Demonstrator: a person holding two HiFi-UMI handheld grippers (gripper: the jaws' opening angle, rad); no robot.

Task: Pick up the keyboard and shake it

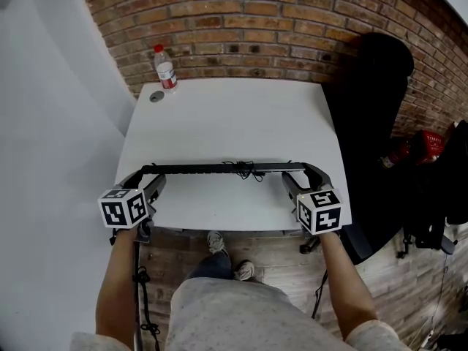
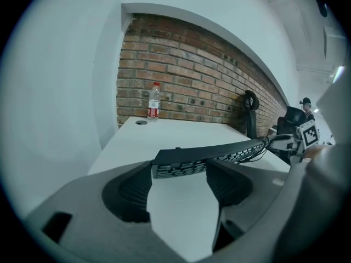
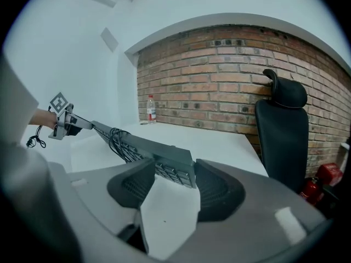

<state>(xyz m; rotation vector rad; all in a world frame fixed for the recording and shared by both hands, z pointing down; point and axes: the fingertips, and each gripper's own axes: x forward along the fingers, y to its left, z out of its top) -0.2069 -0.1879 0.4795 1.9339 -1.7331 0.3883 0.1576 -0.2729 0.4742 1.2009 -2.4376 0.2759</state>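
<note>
Black plastic, long and thin: the keyboard (image 1: 190,169) is held edge-on over the near part of the white table (image 1: 219,115), carried between our two grippers and, as far as we can see, clear of the top. Starting at the left, a water bottle (image 1: 165,68) stands well apart at the far corner. Nearer, our left gripper (image 1: 148,176) has its jaws set fairly wide and closed on the keyboard's left end. Its own view shows the ribbed pads (image 2: 134,188) on either side of the case, with keys between them. In the middle, a bunched cable (image 1: 243,170) sits against the board (loose, we judge, and likely to swing once shaking starts). At the right, our right gripper (image 1: 302,176) clamps the other end the same way. Past it, a black chair (image 1: 373,101) stands beside the table.

We judge the keyboard light and fairly stiff, though it may flex a little at mid-span. The case looks smooth, so the best hold is across each end, on the frame and not the keycaps, which could pop off. Even pressure from both sides should stop it twisting.
</note>
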